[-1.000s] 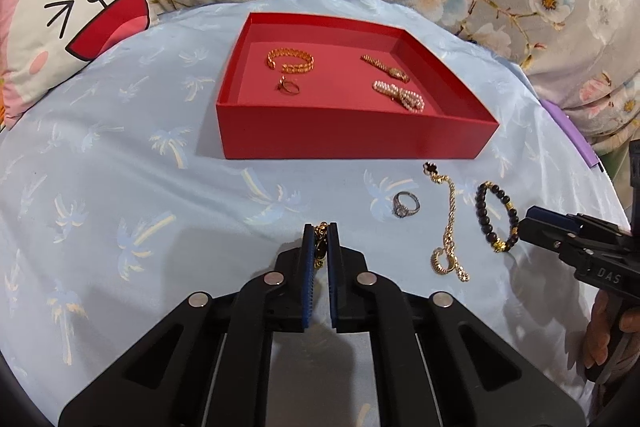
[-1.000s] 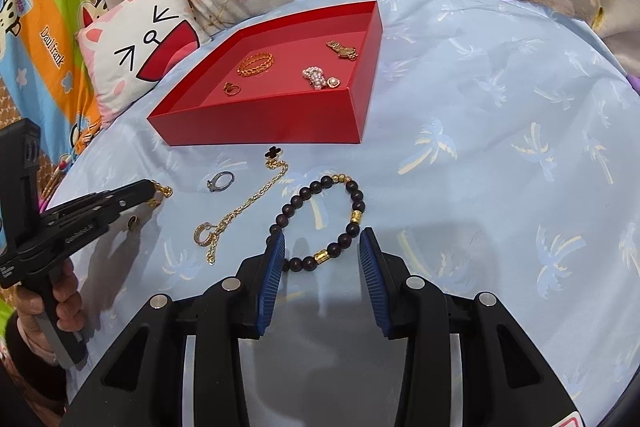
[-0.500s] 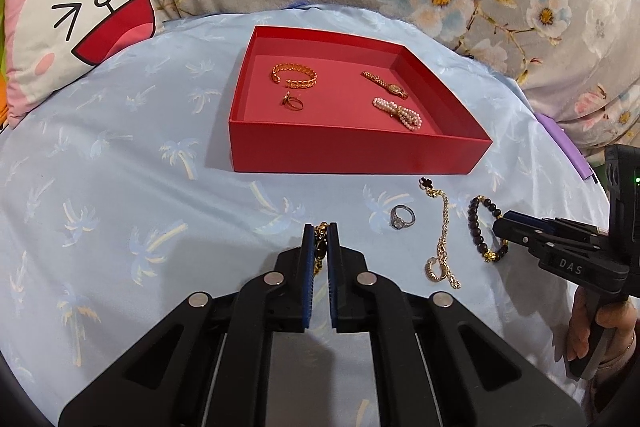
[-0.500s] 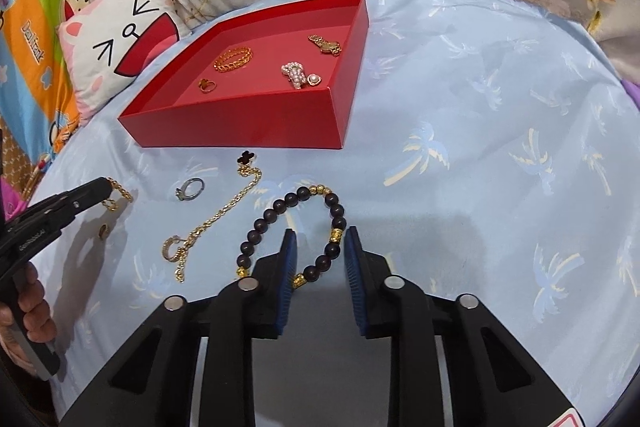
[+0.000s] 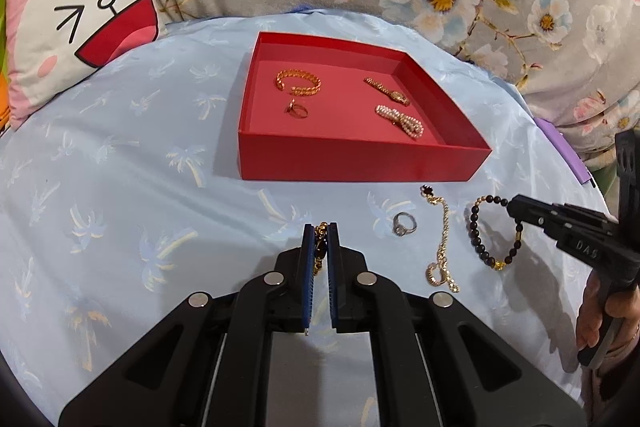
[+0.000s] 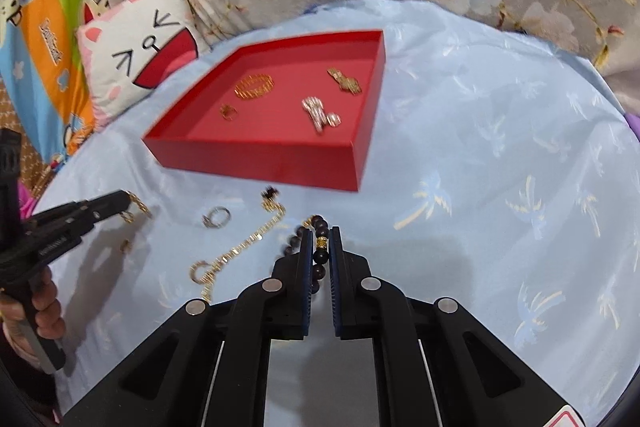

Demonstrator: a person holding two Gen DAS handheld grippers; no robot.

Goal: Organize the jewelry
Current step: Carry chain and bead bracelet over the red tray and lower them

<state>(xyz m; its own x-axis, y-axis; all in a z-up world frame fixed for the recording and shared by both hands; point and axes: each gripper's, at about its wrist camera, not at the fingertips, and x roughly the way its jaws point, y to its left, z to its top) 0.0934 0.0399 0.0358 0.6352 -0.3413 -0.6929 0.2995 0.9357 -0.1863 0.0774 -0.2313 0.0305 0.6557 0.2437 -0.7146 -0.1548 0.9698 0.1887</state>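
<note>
Ahead of our jaws, the red tray [image 5: 360, 159] holds four pieces. We grip two more: right gripper [image 6: 321, 247] clamped on the beaded bracelet [image 5: 476, 235], left gripper [image 5: 320, 241] clamped on a gold chain [image 5: 320, 231]. Between them, the gold necklace [image 5: 442, 239] and silver ring [image 5: 404, 223] remain.

Ring [image 5: 405, 223] and chain [image 5: 440, 239] on the bedspread [image 5: 120, 187] before the tray [image 5: 360, 159], pillow [image 5: 80, 39] behind-left.

text: "DAS" | on: right claw [image 5: 516, 209] body (white letters)
</note>
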